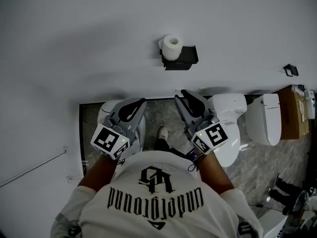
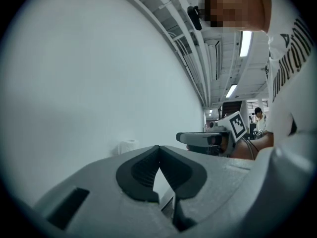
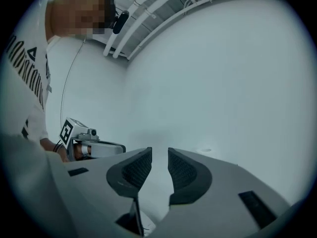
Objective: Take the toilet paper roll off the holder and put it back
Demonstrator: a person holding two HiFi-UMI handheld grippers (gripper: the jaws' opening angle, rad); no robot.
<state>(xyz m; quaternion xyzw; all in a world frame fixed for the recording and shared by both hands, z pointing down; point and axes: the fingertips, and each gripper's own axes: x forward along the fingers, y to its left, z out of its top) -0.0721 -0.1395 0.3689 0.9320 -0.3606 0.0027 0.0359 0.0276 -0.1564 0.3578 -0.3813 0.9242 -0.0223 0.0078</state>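
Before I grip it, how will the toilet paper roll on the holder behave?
The toilet paper roll looks full and hollow-cored, so probably light and squashable under a hard squeeze. Being round, it would likely roll if laid on its side.

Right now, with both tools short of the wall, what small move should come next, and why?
Probably bring the right tool forward toward the roll while opening it wider. The roll sits untouched on its holder, ahead of both tools; the right tool's jaws are empty and only slightly apart, too narrow for the roll, and the left tool is shut.
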